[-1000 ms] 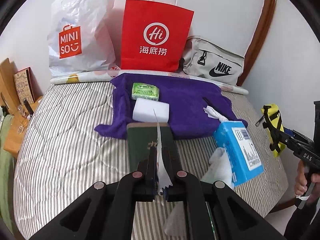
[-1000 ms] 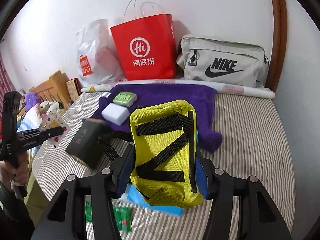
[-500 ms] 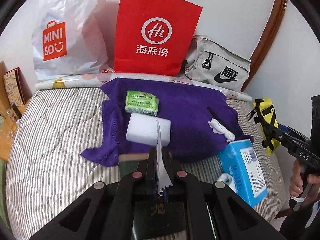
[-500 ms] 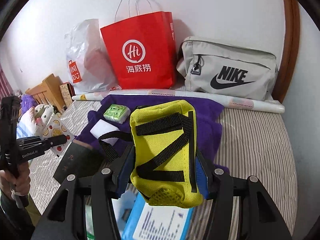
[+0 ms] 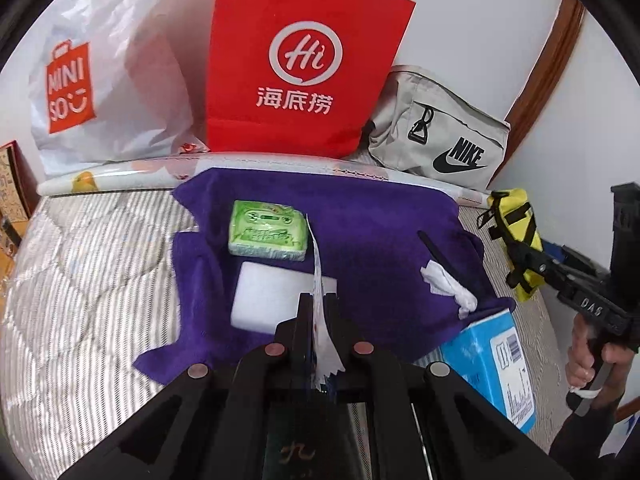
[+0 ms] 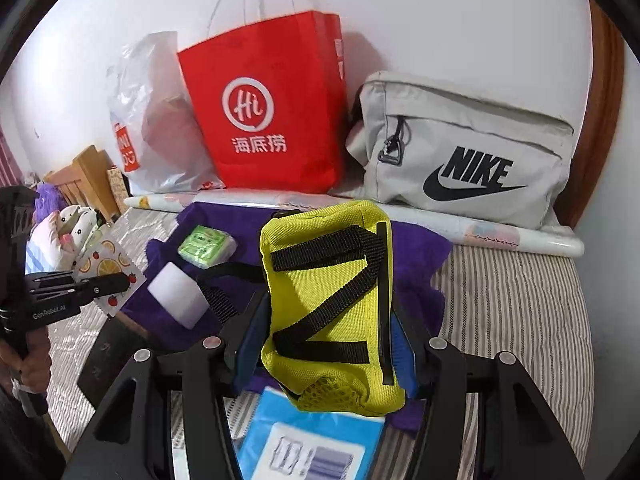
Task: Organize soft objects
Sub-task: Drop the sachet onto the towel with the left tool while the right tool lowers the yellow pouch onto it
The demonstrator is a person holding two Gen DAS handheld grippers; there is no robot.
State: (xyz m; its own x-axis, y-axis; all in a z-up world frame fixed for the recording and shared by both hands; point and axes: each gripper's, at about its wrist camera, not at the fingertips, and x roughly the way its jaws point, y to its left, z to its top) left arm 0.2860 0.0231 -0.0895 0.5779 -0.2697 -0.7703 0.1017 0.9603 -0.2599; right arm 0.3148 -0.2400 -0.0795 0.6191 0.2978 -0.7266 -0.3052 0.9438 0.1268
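Above fuzzy purple towel [image 6: 416,248], right tongs [image 6: 326,332] clamping boxy yellow mesh pouch [image 6: 332,292]

Two close wrist views angled down over the bed, both facing the red bag [image 5: 304,60] against the wall.

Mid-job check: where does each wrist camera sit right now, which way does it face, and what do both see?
Left wrist: on the left gripper, shut on a thin white slip, facing the purple towel; the hand holding the other gripper shows at right.
Right wrist: on the right gripper, shut on the yellow pouch, facing the Nike bag.
Shared: red Haidilao bag, towel, white sponge.
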